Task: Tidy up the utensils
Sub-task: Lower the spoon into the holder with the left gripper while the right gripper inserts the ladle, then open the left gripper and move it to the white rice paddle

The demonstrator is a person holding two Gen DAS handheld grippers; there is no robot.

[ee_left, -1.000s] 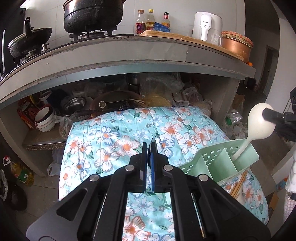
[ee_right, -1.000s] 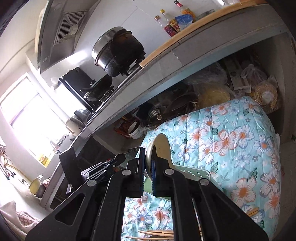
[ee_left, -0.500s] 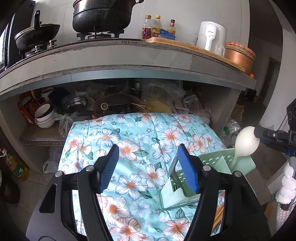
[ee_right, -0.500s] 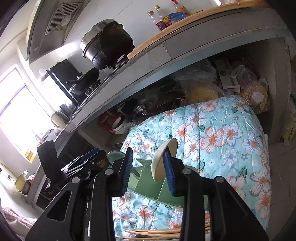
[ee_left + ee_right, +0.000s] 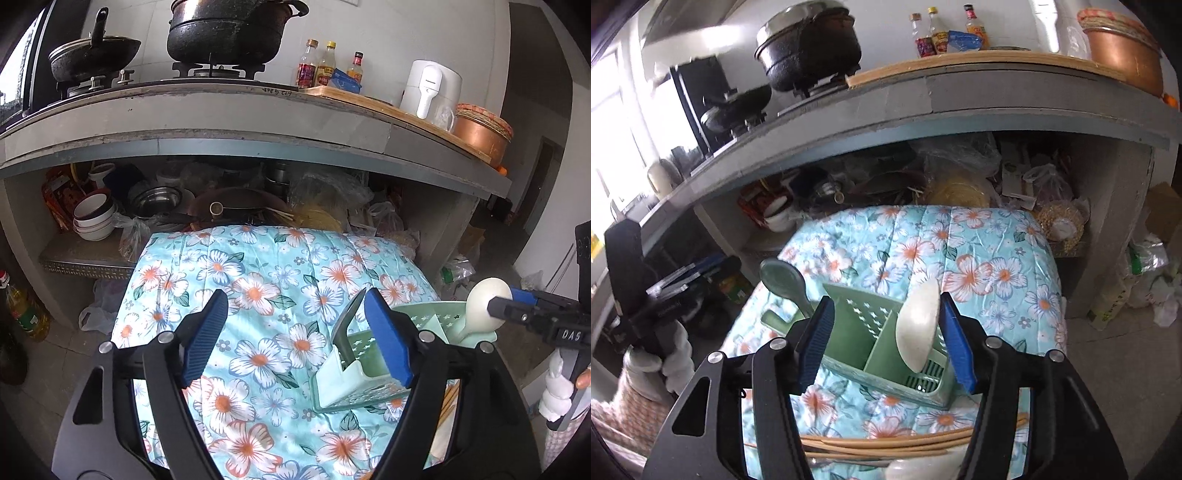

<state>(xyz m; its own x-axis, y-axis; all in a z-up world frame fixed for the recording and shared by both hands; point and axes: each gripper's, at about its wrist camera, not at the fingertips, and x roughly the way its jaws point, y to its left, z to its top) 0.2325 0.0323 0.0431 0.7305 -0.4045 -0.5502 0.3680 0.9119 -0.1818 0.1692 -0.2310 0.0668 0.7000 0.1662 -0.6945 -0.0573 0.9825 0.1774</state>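
A green slotted utensil holder stands on the floral cloth. A white spoon stands in its right compartment and a green spoon in its left. My right gripper is open and empty, its pads either side of the white spoon. My left gripper is open and empty over the cloth; the holder, green spoon and white spoon show at its right. Chopsticks and another white spoon lie on the cloth near the right gripper.
A concrete counter overhangs the table's far side, with pots, bottles and a copper bowl on top. Bowls, pans and bags crowd the shelf beneath. The floor lies to the right.
Both grippers have opened. The right one let go of the white spoon, which now stands in the holder. The left one let go of the green spoon. Both drew back.
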